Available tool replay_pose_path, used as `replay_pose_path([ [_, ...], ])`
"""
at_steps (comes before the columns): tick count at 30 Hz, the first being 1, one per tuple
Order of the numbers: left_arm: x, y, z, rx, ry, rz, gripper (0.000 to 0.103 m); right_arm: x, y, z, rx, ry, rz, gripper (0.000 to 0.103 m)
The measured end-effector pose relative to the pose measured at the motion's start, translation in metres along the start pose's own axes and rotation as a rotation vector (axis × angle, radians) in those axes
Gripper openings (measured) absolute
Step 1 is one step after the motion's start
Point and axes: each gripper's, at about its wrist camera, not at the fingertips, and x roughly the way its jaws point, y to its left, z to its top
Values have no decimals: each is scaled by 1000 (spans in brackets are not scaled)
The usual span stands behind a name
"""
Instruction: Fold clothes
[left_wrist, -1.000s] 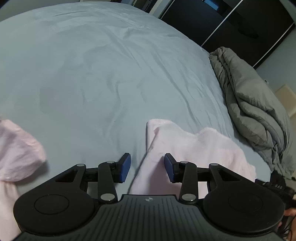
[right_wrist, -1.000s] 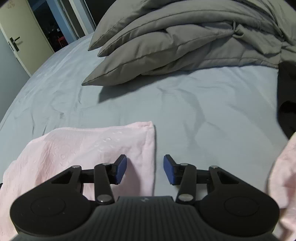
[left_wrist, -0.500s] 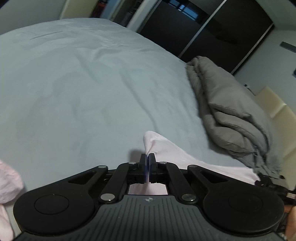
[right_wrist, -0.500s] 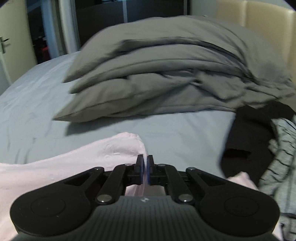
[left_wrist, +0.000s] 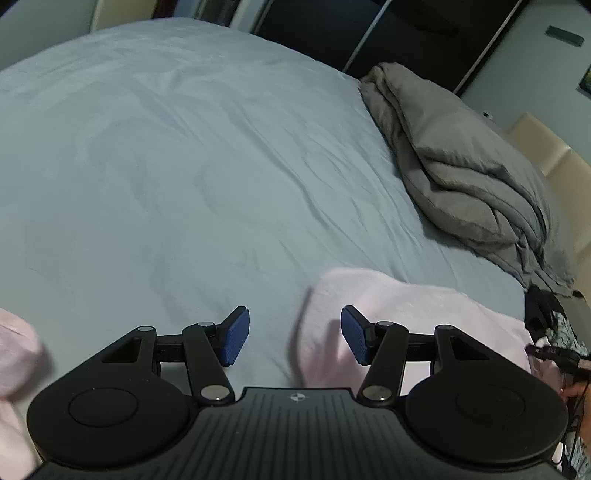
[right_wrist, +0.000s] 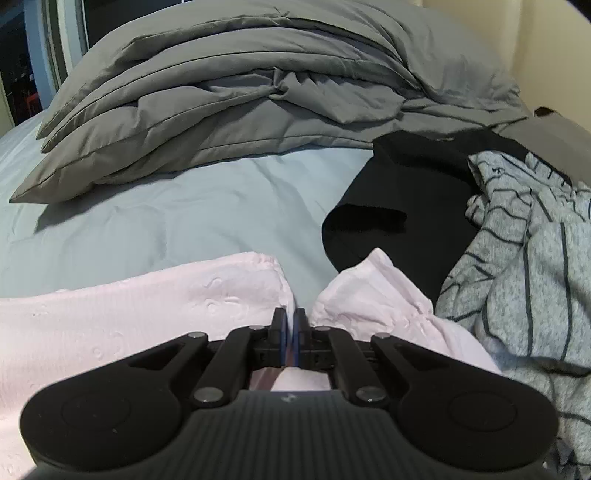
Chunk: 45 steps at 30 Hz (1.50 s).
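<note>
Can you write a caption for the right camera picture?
Right gripper pinching a pale pink textured garment on the bed.

my pads (left_wrist: 233, 339): blue, ribbed, rubbery
my body (right_wrist: 288, 435): matt black plastic, grooved
pink top (right_wrist: 147, 306): embossed soft cloth
sheet (left_wrist: 166, 166): smooth matt cloth
duvet (right_wrist: 240, 85): grey, faint sheen

1. We see dim indoor light, cool cast, both views.
2. Left wrist view: motion blur on the pink garment (left_wrist: 388, 310); bed sheet (left_wrist: 184, 166) soft.
3. Right wrist view sharper; grey duvet (right_wrist: 240, 92) casts a shadow leftward.
4. Fisheye bends the edges.
</note>
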Motion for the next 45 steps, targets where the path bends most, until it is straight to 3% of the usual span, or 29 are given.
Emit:
replay_pose_path([
  [1, 4, -1, -1, -10, 3, -11, 46, 0, -1, 0, 8, 0, 3, 4],
  [2, 10, -2, 0, -29, 14, -16, 21, 0, -1, 0, 15, 1, 7, 4],
  [3, 15, -2, 1, -49, 26, -20, 5, -1, -1, 1, 14, -1, 10, 5],
  [5, 23, -4, 0, -57, 33, -18, 0, -4, 0, 1, 2, -11, 15, 5],
  [9, 8, -12, 6, -3, -70, 35, 0, -15, 7, 6, -56, -52, 30, 5],
  [18, -66, -37, 82, 173, -323, 197, 0, -46, 46, 51, -99, -148, 184, 5],
  [25, -46, -22, 104, 177, -293, 385, 0, -56, 94, 74, -213, -200, 216, 5],
  [30, -20, -9, 92, 172, -208, 407, 0, -41, 107, 68, -222, -150, 197, 9],
  [31, -16, -6, 89, 164, -199, 412, 1, -39, 105, 66, -222, -137, 202, 15],
  [32, -16, -1, 87, 157, -191, 424, 8, -37, 103, 64, -222, -125, 207, 21],
  [33, -16, 4, 85, 152, -184, 437, 21, -38, 100, 62, -223, -124, 199, 42],
  [34, -18, 9, 82, 148, -183, 442, 28, -38, 96, 59, -223, -123, 191, 52],
  [35, -23, 11, 78, 145, -191, 445, 41, -39, 93, 56, -224, -122, 184, 52],
  [36, -28, 14, 75, 143, -202, 448, 46, -41, 89, 54, -229, -115, 186, 50],
  [41, -63, 23, 52, 148, -175, 421, 46, -63, 64, 36, -251, -77, 177, 50],
  [45, -90, 28, 30, 127, -148, 420, 47, -77, 27, 20, -268, -51, 110, 50],
])
